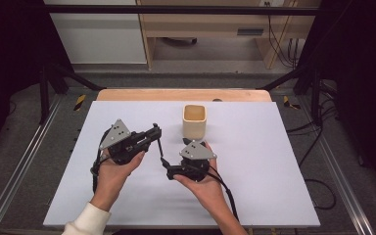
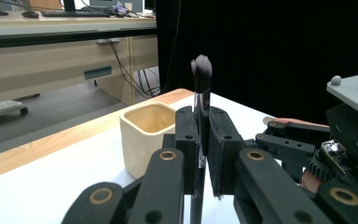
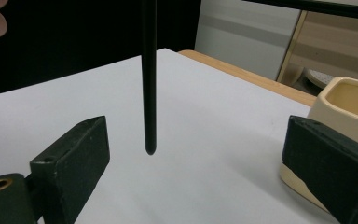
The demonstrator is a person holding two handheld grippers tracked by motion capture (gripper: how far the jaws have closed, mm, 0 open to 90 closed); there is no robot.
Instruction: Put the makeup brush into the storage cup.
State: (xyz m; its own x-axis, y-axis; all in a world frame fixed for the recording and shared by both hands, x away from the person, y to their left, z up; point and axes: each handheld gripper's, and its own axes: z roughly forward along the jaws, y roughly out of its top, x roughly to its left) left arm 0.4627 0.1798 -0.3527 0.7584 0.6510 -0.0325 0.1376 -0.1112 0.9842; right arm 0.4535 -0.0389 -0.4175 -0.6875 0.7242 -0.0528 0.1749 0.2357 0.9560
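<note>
Closest in, the person's two hands sit low on the white table (image 1: 254,196), each holding a gripper. The left gripper (image 2: 199,154) is clamped tight on a makeup brush (image 2: 201,100) — in the left gripper view the pads squeeze the black handle just under the ferrule, bristles pointing up, dark with paler tips. The right gripper (image 3: 196,154) is wide open: in its own view the handle's rounded end (image 3: 149,93) hangs between the two pads, clear of both and clear of the tabletop. From the high view the brush runs slanted between the two grippers, which sit close together near the middle of the table. A bit further back is a cream square cup (image 1: 195,120) — upright, just beyond the right gripper. Behind the table there's a wooden desk (image 1: 215,29).
</note>
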